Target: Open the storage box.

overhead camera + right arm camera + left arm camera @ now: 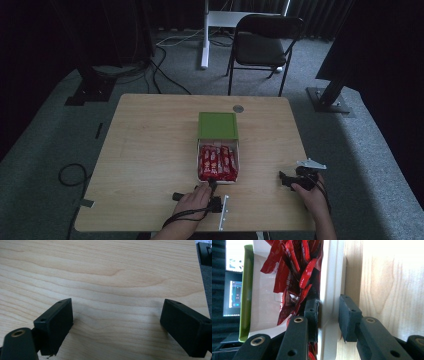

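A white box [197,162] full of red snack packets [217,162] sits mid-table, and its green lid [217,125] lies open behind it. My left gripper [212,183] is at the box's near edge. In the left gripper view the left gripper [329,317] straddles the white box wall [332,277]. One jaw is inside against the red packets [294,270], the other outside, and both press the wall. The green lid [247,290] stands at the far side. My right gripper [284,180] rests at the right front of the table. Seen from its own camera, the right gripper [116,327] is open over bare wood [112,277].
A round metal disc [238,108] is set in the table's far edge. A black folding chair [265,40] and a white desk leg [205,35] stand behind the table. Cables [75,175] lie on the carpet at the left.
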A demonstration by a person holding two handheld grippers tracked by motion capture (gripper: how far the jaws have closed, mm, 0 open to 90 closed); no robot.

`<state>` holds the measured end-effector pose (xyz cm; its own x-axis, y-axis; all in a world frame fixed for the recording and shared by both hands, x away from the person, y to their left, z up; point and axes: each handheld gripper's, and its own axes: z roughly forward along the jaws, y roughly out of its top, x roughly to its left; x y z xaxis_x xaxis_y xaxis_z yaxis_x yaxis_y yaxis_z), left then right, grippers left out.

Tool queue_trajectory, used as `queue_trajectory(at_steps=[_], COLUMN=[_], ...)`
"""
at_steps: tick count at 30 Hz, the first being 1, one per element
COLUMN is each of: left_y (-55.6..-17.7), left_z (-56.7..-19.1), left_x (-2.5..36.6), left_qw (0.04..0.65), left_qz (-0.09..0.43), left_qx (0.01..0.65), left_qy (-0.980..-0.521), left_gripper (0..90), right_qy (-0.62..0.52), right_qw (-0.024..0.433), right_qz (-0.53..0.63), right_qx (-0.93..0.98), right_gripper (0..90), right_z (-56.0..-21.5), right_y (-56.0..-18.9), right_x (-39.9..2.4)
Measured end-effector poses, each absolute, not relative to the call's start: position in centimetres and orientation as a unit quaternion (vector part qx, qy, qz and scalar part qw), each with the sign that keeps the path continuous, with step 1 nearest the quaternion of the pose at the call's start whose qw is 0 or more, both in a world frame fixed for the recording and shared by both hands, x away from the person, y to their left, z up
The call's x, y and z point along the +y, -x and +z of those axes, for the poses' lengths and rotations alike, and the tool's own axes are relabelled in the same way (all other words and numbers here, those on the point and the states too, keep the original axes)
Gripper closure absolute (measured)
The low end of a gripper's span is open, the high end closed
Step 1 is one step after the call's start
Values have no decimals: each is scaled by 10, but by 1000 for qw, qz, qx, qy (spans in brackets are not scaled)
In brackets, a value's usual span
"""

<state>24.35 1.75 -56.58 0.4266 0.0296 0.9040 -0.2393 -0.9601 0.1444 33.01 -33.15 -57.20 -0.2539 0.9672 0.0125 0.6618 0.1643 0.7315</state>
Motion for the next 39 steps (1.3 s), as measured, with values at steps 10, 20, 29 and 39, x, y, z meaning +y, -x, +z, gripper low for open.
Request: queue_trajectory(at_steps=[10,20,29,39], left_y=[-239,-242,-245,-246], left_z=[-562,-555,-538,-522], left_x=[18,25,36,55], left_qw=[131,175,264,332], left_qz=[516,483,395,327], left_qx=[-60,-45,18,67], left_qy=[-844,-857,-880,-882], left_gripper=[717,693,689,689], right_qy=[-562,-562,-562,-562], right_qw=[239,239,239,239], right_qz=[319,319,319,319], right_qx=[725,725,725,725], right_gripper=[108,108,108,108], right_z=[-572,-572,-572,-572], right_y=[-330,-330,-330,-330], right_x=[-331,-331,-332,-331])
